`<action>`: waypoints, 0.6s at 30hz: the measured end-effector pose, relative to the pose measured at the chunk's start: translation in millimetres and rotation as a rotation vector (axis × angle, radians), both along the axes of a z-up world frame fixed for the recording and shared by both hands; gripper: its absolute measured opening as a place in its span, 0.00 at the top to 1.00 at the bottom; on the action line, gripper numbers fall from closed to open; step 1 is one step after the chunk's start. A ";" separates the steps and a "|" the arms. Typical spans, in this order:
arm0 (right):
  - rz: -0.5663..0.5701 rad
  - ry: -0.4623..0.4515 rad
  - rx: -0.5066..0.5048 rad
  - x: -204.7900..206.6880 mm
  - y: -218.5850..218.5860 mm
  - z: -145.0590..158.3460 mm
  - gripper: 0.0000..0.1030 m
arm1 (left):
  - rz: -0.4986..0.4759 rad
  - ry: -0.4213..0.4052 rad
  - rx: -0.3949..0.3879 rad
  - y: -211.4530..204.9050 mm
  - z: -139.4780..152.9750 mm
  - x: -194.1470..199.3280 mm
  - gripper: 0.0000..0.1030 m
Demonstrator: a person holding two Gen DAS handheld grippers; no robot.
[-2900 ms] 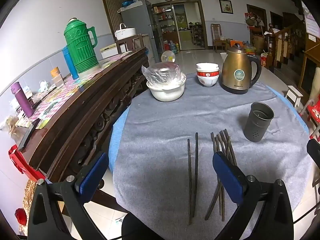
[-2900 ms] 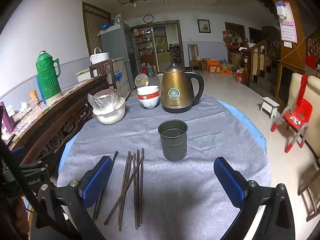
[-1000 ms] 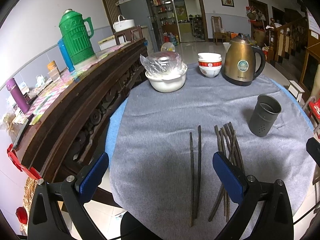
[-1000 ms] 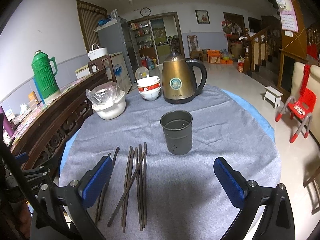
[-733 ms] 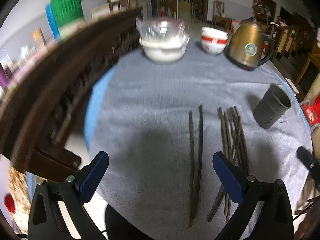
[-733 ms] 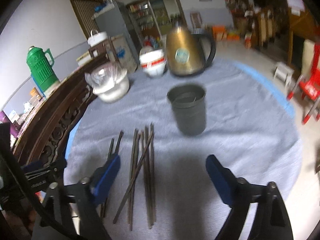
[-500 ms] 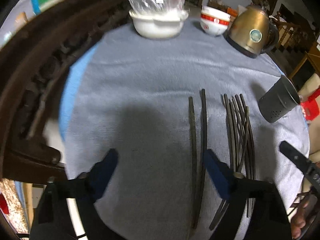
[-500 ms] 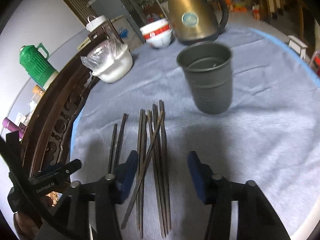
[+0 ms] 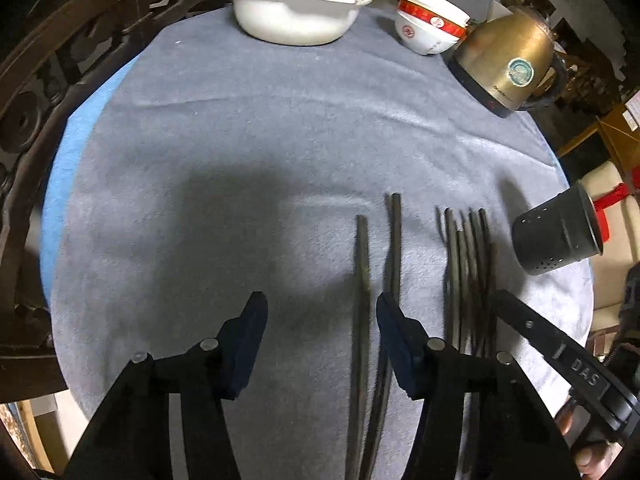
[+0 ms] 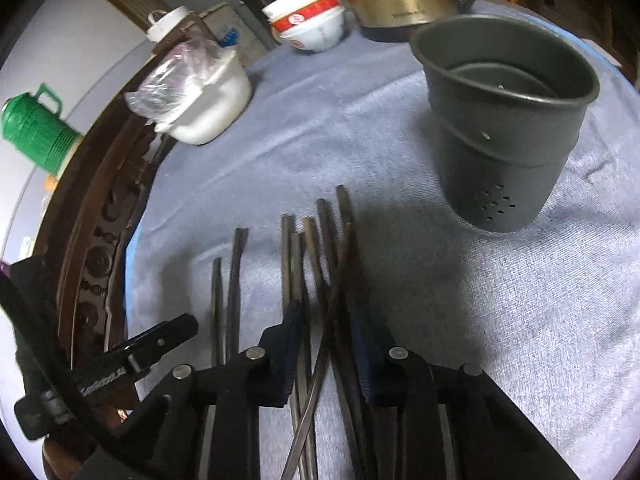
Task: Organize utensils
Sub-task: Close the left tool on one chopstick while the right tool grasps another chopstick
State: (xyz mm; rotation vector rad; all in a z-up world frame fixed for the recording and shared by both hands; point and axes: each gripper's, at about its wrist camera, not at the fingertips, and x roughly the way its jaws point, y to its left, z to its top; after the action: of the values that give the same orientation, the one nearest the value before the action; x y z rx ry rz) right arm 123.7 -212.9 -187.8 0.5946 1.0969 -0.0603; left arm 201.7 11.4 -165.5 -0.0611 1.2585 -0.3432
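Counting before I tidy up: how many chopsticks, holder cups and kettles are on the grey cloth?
Chopsticks: 8
Holder cup: 1
Kettle: 1
Total: 10

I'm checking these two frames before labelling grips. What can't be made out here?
- Right wrist view: whether the right gripper pads press the bundle of chopsticks; the fingers cover the contact.
- Left wrist view: near ends of the pair of chopsticks, cut by the bottom edge.
- Both views: the holder bottom, hidden by its wall.
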 end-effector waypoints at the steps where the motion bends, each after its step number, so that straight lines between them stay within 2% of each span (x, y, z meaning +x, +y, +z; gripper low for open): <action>1: -0.005 0.010 0.001 2.7 -1.8 -2.1 0.75 | -0.002 0.005 0.001 -2.8 -1.1 1.8 0.44; 3: -0.015 0.022 -0.014 8.0 -3.0 -3.9 0.79 | -0.005 0.015 0.005 -6.6 -3.7 5.7 0.45; 5: -0.013 0.029 -0.020 11.4 -2.8 -3.9 0.81 | -0.009 0.030 0.006 -11.4 -7.1 10.5 0.55; 7: -0.012 0.054 -0.037 16.4 -3.2 -5.7 0.89 | -0.013 0.041 0.006 -17.2 -10.7 14.8 0.58; 9: -0.015 0.063 -0.042 17.1 -3.7 -11.5 0.92 | -0.015 0.049 0.012 -19.1 -14.3 18.1 0.64; 14: -0.004 0.007 -0.043 10.0 -6.9 -0.7 0.93 | -0.021 0.035 0.027 -21.3 -17.1 25.3 0.93; 18: 0.013 -0.061 -0.001 -1.2 -14.0 17.3 0.93 | -0.002 0.012 0.014 -16.0 -9.6 23.5 0.94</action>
State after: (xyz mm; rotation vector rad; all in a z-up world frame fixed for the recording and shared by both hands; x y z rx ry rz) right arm 122.5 -226.8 -170.4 0.5850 1.0412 -0.0309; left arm 225.2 -4.6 -175.1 -0.0498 1.2724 -0.3359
